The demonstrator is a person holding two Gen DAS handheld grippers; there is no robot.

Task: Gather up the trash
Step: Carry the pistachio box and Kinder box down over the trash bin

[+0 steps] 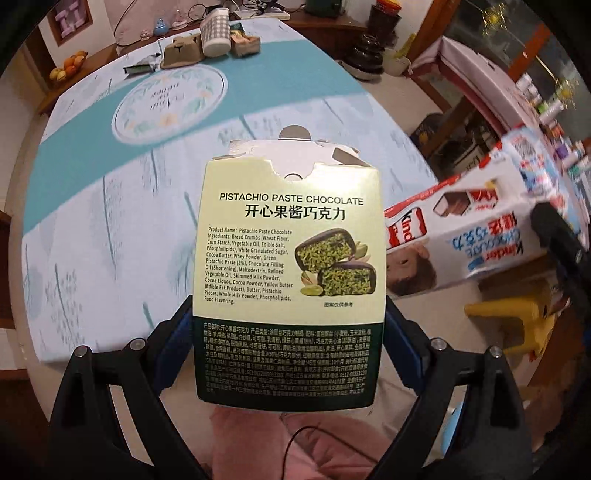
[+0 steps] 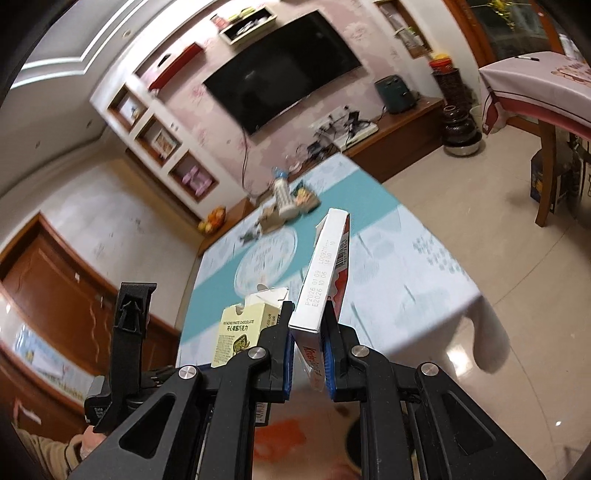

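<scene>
My left gripper (image 1: 290, 325) is shut on a pale green pistachio chocolate box (image 1: 290, 236) with its top flap torn open, held upright above the table's near edge. The same box (image 2: 243, 328) shows in the right wrist view, left of my right gripper. My right gripper (image 2: 308, 325) is shut on a white and red Kinder chocolate box (image 2: 327, 273), held on its narrow edge. The Kinder box (image 1: 476, 236) also shows at the right of the left wrist view, beyond the table's edge.
The table (image 1: 110, 221) has a blue and white cloth. At its far end lie a tipped checked cup (image 1: 218, 31), cardboard scraps (image 1: 183, 51) and a small wrapper (image 1: 142, 66). A yellow stool (image 1: 517, 321) stands on the floor to the right. A second table (image 2: 535, 85) stands far right.
</scene>
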